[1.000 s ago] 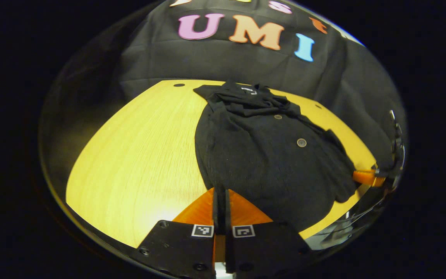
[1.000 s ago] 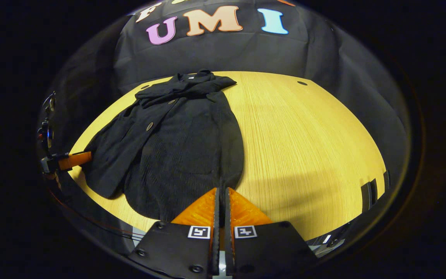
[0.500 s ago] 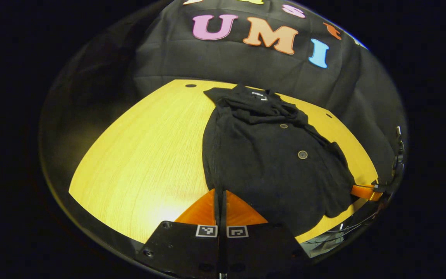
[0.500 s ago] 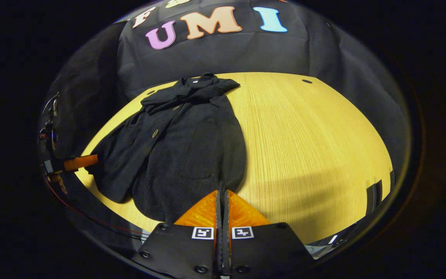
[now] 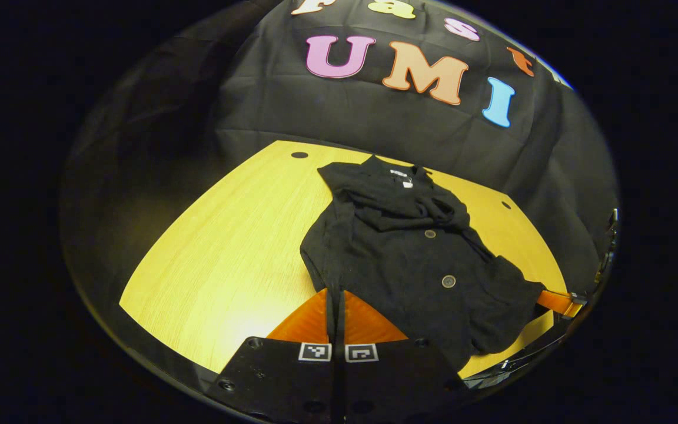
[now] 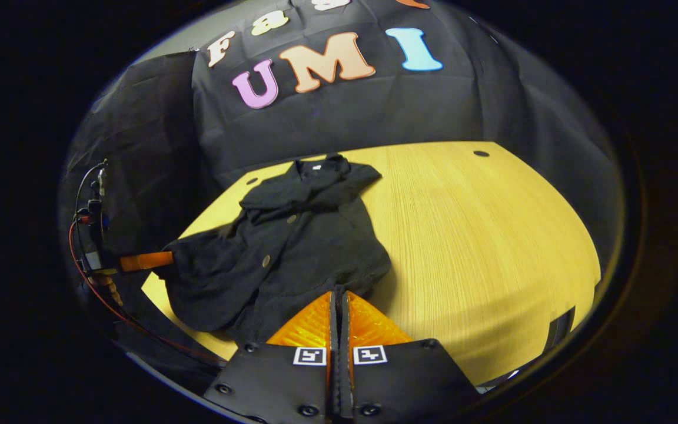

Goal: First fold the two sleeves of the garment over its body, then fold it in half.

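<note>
A black buttoned garment [image 5: 409, 259] lies on the yellow wooden table [image 5: 227, 253], collar toward the booth wall, sleeves bunched over its chest. My left gripper [image 5: 335, 292] is shut on the near hem at one corner, dark cloth pinched between its fingers. In the right gripper view the same garment [image 6: 292, 253] hangs up from the table [image 6: 480, 235] at its near edge, where my right gripper [image 6: 339, 293] is shut on the other hem corner. Each gripper also appears from the other's side, the right gripper [image 5: 557, 301] and the left gripper [image 6: 146, 260], holding the raised hem.
The black cloth wall [image 5: 374, 118] stands right behind the table's far edge. Small round holes [image 5: 299, 155] mark the tabletop near the back. Bare wood stretches to the left of the garment in the left gripper view and to its right [image 6: 492, 247] in the right gripper view.
Both grippers have risen with the hem pinched. The garment's lower part has come up off the table and drawn toward the collar.
</note>
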The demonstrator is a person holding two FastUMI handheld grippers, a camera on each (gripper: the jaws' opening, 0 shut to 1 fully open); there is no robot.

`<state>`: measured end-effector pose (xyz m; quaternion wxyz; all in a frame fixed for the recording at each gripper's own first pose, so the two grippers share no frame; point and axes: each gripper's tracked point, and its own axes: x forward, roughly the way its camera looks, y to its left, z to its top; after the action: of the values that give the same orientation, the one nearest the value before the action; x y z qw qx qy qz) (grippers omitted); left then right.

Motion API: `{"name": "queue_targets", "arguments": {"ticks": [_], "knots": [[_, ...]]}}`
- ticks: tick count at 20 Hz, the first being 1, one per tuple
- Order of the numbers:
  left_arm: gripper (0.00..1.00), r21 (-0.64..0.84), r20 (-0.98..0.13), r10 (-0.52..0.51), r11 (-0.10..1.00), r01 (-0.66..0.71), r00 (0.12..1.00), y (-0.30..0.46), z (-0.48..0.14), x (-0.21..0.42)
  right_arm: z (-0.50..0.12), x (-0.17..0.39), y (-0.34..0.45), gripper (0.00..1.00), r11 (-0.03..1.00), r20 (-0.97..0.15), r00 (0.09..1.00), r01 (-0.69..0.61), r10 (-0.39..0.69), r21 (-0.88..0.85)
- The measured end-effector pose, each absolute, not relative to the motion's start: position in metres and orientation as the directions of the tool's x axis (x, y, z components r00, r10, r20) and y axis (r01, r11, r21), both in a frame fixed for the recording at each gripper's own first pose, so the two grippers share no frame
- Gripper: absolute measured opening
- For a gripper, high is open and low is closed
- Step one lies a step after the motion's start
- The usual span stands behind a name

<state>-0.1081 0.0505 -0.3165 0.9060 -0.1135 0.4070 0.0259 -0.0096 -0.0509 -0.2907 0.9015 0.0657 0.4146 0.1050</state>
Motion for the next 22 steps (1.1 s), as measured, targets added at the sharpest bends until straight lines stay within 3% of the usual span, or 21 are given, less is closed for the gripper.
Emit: {"name": "queue_targets", "arguments": {"ticks": [8,22], "knots": [[0.00,-0.252,-0.619,-0.100,0.965,-0.077,0.779,0.051,-0.256,-0.024,-0.238,0.064,-0.035,0.02,0.972,-0.653,0.720,-0.160,0.235,0.173],[0.00,-0.229,-0.581,-0.138,0.973,0.001,0.802,0.072,-0.246,0.087,-0.191,0.185,-0.012,0.02,0.979,-0.560,0.804,-0.137,0.201,0.154]]}}
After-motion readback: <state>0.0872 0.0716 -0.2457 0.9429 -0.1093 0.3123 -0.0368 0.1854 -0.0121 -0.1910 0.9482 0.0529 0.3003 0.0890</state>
